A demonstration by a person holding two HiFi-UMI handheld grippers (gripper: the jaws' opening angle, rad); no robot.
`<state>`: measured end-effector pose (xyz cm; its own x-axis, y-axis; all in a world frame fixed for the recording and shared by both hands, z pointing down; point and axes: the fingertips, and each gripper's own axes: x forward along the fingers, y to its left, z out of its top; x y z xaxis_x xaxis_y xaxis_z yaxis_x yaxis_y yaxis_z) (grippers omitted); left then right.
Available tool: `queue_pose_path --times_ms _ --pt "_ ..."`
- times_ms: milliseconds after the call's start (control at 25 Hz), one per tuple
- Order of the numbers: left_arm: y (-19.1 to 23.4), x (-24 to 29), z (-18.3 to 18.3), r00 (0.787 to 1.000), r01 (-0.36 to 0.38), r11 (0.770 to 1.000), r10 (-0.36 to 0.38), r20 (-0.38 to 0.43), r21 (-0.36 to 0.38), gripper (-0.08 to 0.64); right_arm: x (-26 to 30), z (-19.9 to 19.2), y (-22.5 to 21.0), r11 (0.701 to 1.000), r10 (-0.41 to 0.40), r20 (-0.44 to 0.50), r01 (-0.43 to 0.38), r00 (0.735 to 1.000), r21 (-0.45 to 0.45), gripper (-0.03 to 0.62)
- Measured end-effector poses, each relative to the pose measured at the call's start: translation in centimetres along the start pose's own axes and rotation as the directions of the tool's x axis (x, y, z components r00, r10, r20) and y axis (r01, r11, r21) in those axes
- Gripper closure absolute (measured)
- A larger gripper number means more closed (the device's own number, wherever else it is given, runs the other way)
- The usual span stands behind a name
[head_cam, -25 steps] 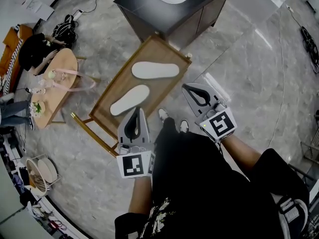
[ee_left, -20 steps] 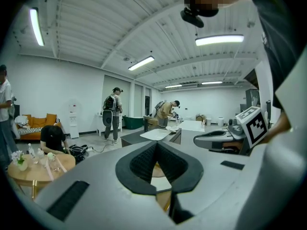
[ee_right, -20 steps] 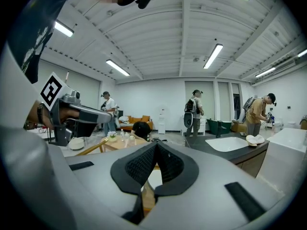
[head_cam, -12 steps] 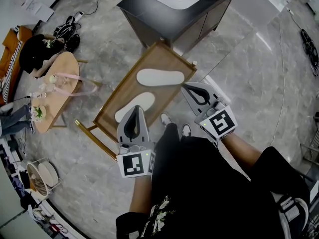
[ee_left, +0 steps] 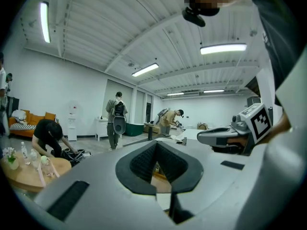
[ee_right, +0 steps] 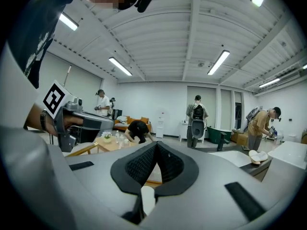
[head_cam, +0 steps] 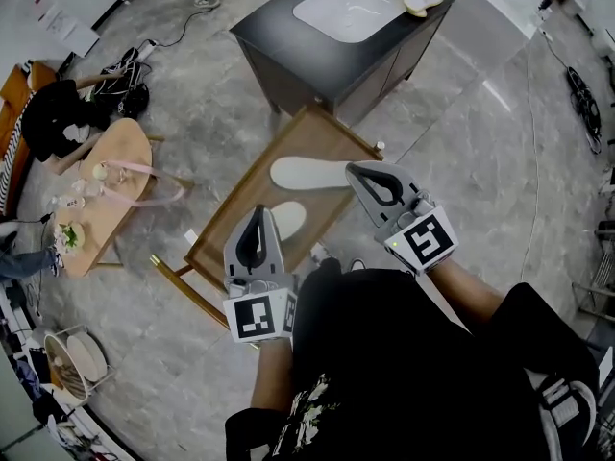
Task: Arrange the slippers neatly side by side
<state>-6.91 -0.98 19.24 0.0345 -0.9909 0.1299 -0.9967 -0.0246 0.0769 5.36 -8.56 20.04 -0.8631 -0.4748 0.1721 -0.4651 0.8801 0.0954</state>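
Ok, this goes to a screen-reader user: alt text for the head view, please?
A person's shut, empty left gripper and right gripper point toward a low wooden table holding a far slipper and a near slipper, both white. A dark cabinet stands beyond.

Both forearms (head_cam: 272, 382) reach forward from the torso, side by side. The left gripper (head_cam: 258, 217) points ahead, nearly level, jaws pressed together and empty. The right gripper (head_cam: 357, 171) angles slightly inward, its jaws likewise closed on nothing.
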Motion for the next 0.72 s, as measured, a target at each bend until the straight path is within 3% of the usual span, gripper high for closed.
queue_pose_path --times_ms 440,720 --pt "4.9 1.3 0.1 1.000 -0.010 0.999 0.012 0.027 -0.042 0.558 4.5 2.1 1.1 1.000 0.008 0.014 -0.008 1.000 -0.024 0.601" --pt "7.0 0.7 0.5 0.996 -0.089 0.995 0.089 0.014 -0.034 0.558 7.2 2.5 1.8 0.996 0.087 0.034 -0.086 0.996 -0.028 0.601"
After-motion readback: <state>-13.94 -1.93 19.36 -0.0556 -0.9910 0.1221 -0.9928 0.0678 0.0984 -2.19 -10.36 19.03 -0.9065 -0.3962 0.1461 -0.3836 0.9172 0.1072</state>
